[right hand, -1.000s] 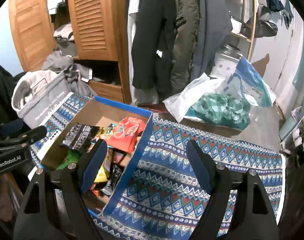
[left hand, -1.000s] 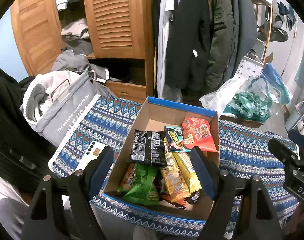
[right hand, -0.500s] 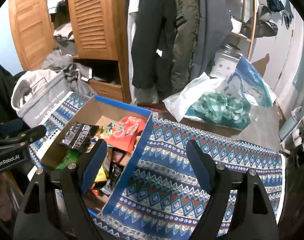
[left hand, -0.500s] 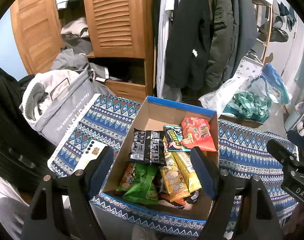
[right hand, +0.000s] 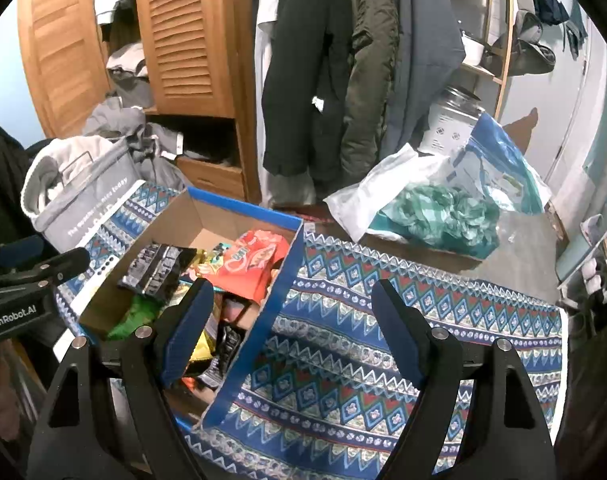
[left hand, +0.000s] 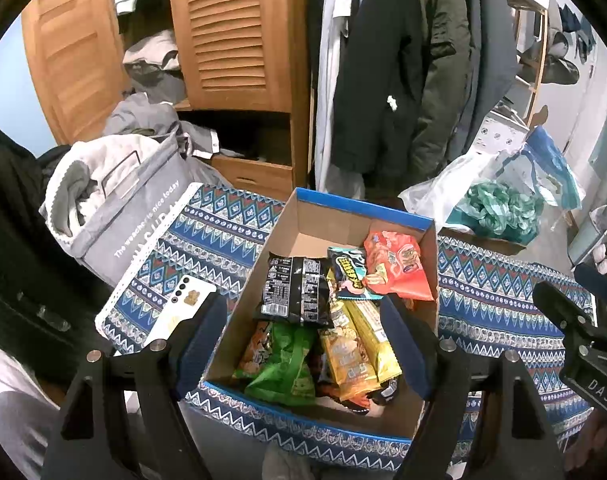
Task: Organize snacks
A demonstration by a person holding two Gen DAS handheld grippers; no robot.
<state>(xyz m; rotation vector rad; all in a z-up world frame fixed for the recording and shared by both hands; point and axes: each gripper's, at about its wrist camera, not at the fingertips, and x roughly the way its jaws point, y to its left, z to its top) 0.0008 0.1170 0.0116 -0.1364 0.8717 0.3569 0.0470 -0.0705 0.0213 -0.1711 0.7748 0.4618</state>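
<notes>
Left tongs: spread, empty, poised above box of snacks. Right tongs: spread, empty, over bare desk, likely the sorting spot.

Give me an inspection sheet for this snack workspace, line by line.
Surface: patterned blue cloth covers the table.
Job's things: cardboard box holds the black packet, orange packet, green packet and yellow packets.
Clutter: white phone beside the box; plastic bags at the far edge.
Grippers: left gripper and right gripper both open, empty.
Cables: nothing seen.
Surroundings: wooden wardrobe, hanging coats, grey laundry basket.
</notes>
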